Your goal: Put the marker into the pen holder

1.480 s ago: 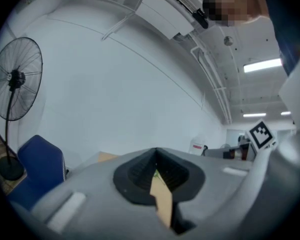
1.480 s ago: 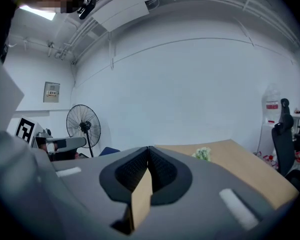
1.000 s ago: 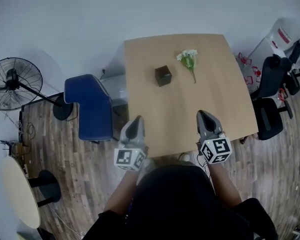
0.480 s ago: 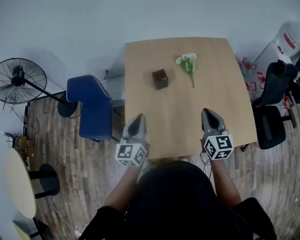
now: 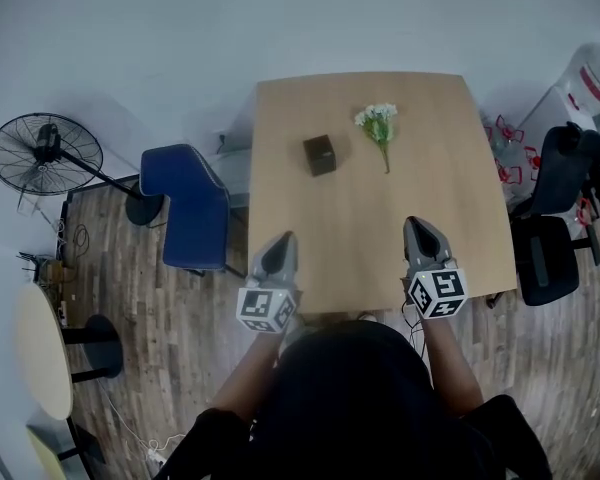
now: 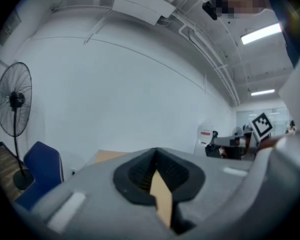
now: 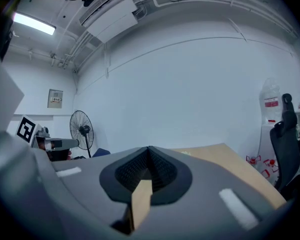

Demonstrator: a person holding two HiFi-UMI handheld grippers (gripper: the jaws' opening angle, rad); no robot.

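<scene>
1. At the far left of my head view a standing fan (image 5: 45, 153) sits on the wood floor. A blue chair (image 5: 185, 208) is just beside the table's left edge.
2. My left gripper (image 5: 282, 240) hangs over the table's near-left corner. Its own view shows the jaws brought together at the tips with nothing gripped, and only a sliver of tabletop shows through the slot behind them.
3. The pen holder (image 5: 320, 155), a small dark box, stands upright on the light wooden table (image 5: 450, 198). It is left of centre toward the far side, well apart from both grippers. It is too small from here for me to tell what, if anything, is inside it.
4. A sprig of white flowers (image 5: 379, 126) lies near the holder's right side, not touching it.
5. My right gripper (image 5: 416, 226) hangs over the near edge toward the right, its jaws closed tight and empty.
6. Black office chairs (image 5: 555, 218) stand beyond the table's right edge.
</scene>
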